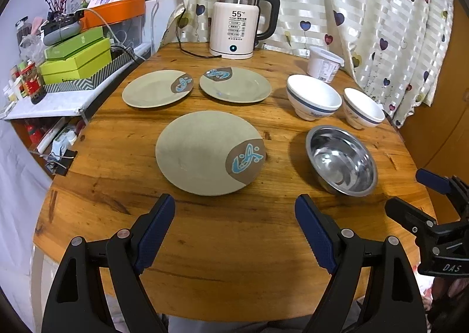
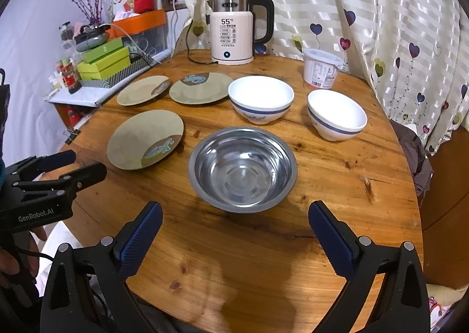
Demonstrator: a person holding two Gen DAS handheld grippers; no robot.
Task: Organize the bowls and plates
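Observation:
Three beige plates with a brown fish patch lie on the round wooden table (image 1: 205, 230): a near plate (image 1: 205, 154) (image 2: 143, 142), a far left plate (image 1: 155, 88) (image 2: 142, 89) and a far middle plate (image 1: 237, 85) (image 2: 199, 88). A steel bowl (image 1: 341, 160) (image 2: 243, 168) sits at the front right. Two white bowls with a blue band, one (image 1: 313, 97) (image 2: 261, 98) left of the other (image 1: 362, 108) (image 2: 337, 114), stand behind it. My left gripper (image 1: 234, 212) is open just short of the near plate. My right gripper (image 2: 234, 221) is open just short of the steel bowl. Neither holds anything.
A white electric kettle (image 1: 237, 25) (image 2: 234, 34) with its cord stands at the table's back edge. A white lidded tub (image 1: 324, 64) (image 2: 321, 69) is behind the bowls. Green boxes (image 1: 79, 57) and clutter fill a shelf on the left. A heart-patterned curtain (image 1: 366, 10) hangs behind.

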